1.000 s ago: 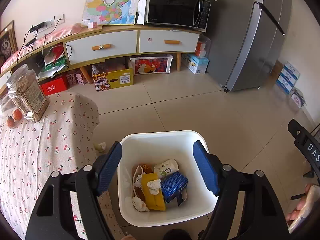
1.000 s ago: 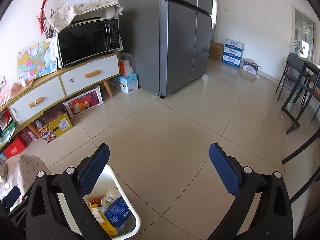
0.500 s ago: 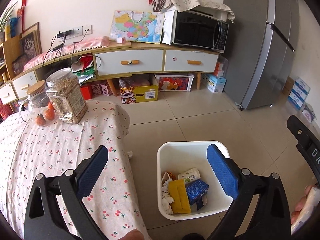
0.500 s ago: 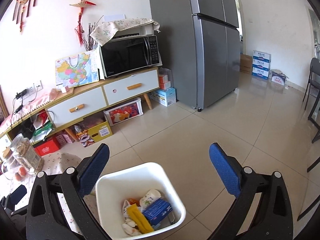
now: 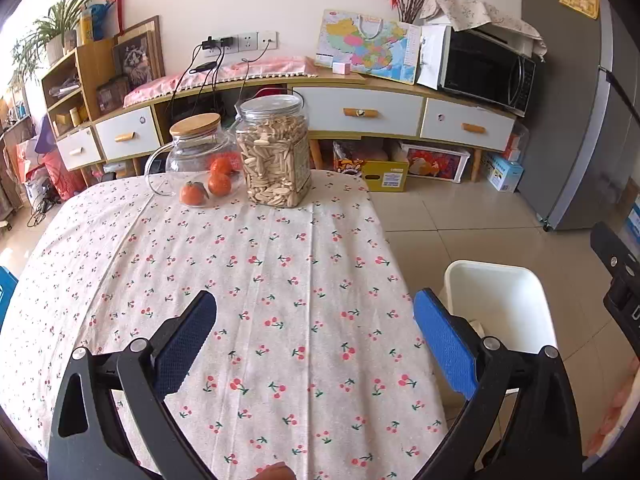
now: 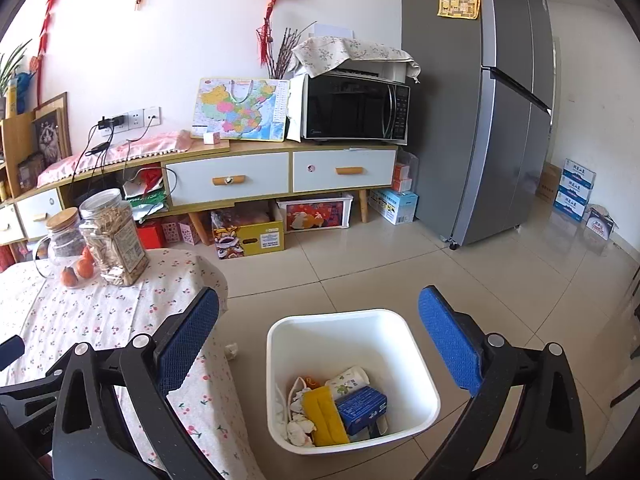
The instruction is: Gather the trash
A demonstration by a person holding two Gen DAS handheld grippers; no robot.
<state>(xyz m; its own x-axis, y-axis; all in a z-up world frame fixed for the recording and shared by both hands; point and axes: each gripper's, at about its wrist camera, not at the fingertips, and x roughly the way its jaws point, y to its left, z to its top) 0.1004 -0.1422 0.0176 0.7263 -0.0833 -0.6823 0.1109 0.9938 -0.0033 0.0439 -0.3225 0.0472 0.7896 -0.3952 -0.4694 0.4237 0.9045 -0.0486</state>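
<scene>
A white trash bin (image 6: 400,332) stands on the tiled floor beside the table. It holds a yellow packet (image 6: 326,416), a blue box (image 6: 360,408), a paper cup (image 6: 347,380) and crumpled tissues (image 6: 300,428). The bin's rim also shows in the left wrist view (image 5: 496,276). A crumpled tissue (image 6: 231,350) lies on the floor by the table edge. My left gripper (image 5: 316,344) is open and empty above the cherry-print tablecloth (image 5: 260,264). My right gripper (image 6: 320,340) is open and empty above the bin.
A jar of seeds (image 5: 275,152), a glass jug (image 5: 196,148) and oranges (image 5: 219,183) stand at the table's far edge. A low cabinet (image 6: 228,176) with a microwave (image 6: 354,108) lines the wall. A grey fridge (image 6: 480,120) stands right.
My left gripper has swung left from above the bin to above the table. My right gripper has tilted and moved so the bin now lies between its fingers.
</scene>
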